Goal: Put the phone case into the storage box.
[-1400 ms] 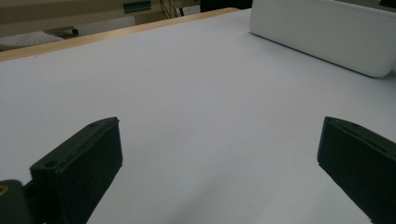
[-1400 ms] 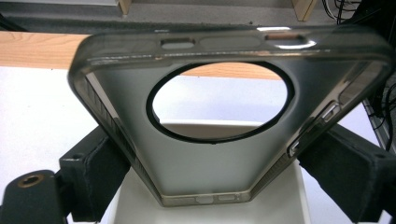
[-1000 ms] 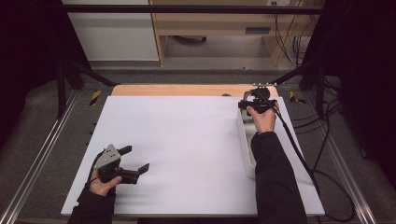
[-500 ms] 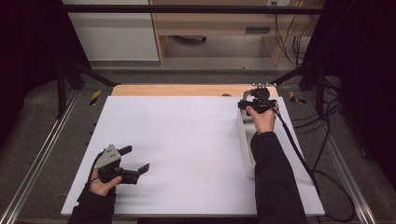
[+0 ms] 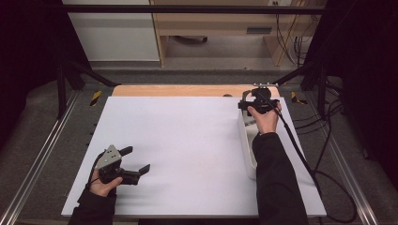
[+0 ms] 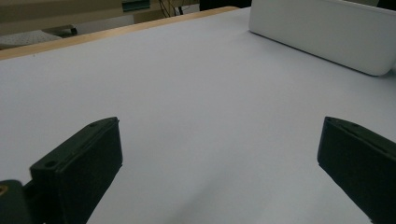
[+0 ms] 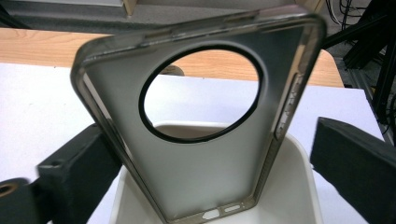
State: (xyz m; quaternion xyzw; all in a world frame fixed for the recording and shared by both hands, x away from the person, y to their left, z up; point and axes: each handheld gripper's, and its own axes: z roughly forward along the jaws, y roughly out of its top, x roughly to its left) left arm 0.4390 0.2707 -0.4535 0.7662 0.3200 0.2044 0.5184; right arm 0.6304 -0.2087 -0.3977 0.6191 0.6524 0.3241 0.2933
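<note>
**A:** ok so starting from the right tongs: in the right gripper view we've got a translucent grey phone case standing up between the two black jaws, tilted a bit, with its big round camera cutout toward the top. The left jaw sits right up against the case's edge. The right jaw looks clear of it, so honestly we can't tell whether the tongs are actually clamped on the case or just framing it.

**B:** agreed, we couldn't call it either. And where's the case relative to the rest?

**A:** right over the white bin, whose rim shows below and behind the case. In the high view the right tongs are up at the far right of the worktop, above the far end of that long white bin, which runs along the worktop's right side. The person's dark sleeve lies over part of the bin.

**B:** and the left tongs?

**A:** the left tongs are way over at the near left corner, well apart from the bin. Jaws spread wide, nothing between them. The left gripper view shows the same: left tongs wide, bare white worktop in the gap, and the bin far off at top right.
</note>
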